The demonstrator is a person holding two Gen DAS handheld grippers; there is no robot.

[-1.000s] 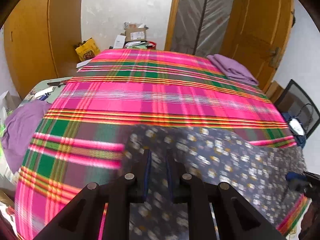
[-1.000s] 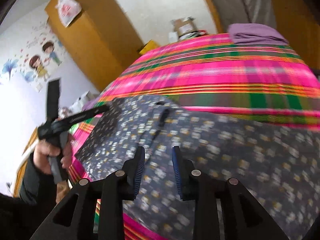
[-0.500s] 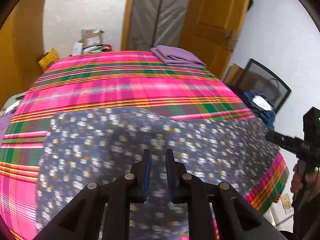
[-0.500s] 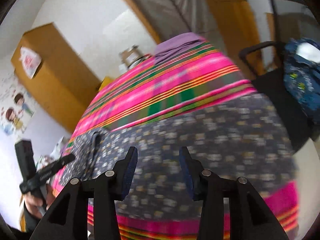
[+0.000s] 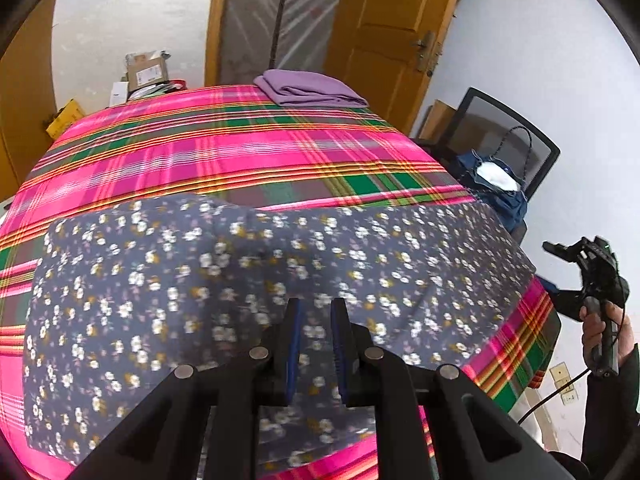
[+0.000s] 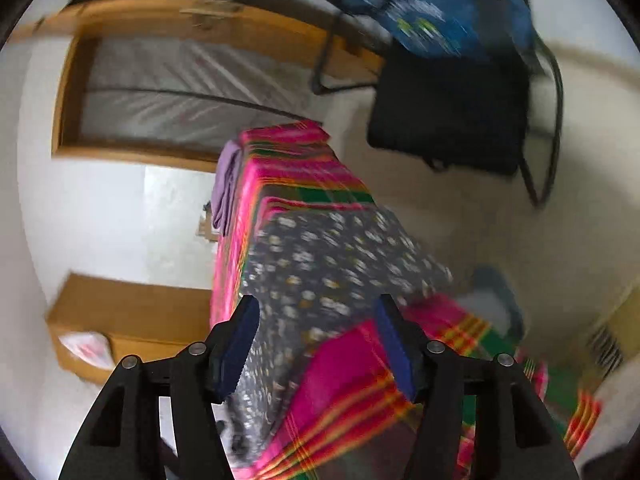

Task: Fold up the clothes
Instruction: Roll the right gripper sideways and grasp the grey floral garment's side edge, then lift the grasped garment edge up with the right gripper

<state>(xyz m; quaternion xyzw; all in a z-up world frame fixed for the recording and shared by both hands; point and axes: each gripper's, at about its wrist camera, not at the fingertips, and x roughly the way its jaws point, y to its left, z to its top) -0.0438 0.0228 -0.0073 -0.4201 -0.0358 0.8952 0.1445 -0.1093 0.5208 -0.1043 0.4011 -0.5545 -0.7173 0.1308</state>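
A grey floral garment (image 5: 200,280) lies spread across the near half of the pink plaid table cover (image 5: 240,148). My left gripper (image 5: 314,312) hangs over its middle, jaws a narrow gap apart. Floral cloth shows in the gap, and I cannot tell whether the pads pinch it. My right gripper (image 6: 316,308) is opening wide, with nothing between its pads. It is rolled onto its side off the table's right end, facing the garment's corner (image 6: 320,256), which hangs over the cover's edge (image 6: 288,152). In the left wrist view a hand (image 5: 596,328) holds that right gripper (image 5: 576,256) beyond the table.
A folded purple cloth (image 5: 308,88) sits at the table's far right corner. A black chair (image 5: 500,148) with a blue bag (image 5: 496,184) stands to the right of the table. Cardboard boxes (image 5: 146,72) sit behind the far edge, and a wooden door (image 5: 384,40) is behind them.
The right gripper's jaws have spread wide while it rolled over and swung out past the table's right end. The left gripper's view has swung rightward over the garment, its gap unchanged.
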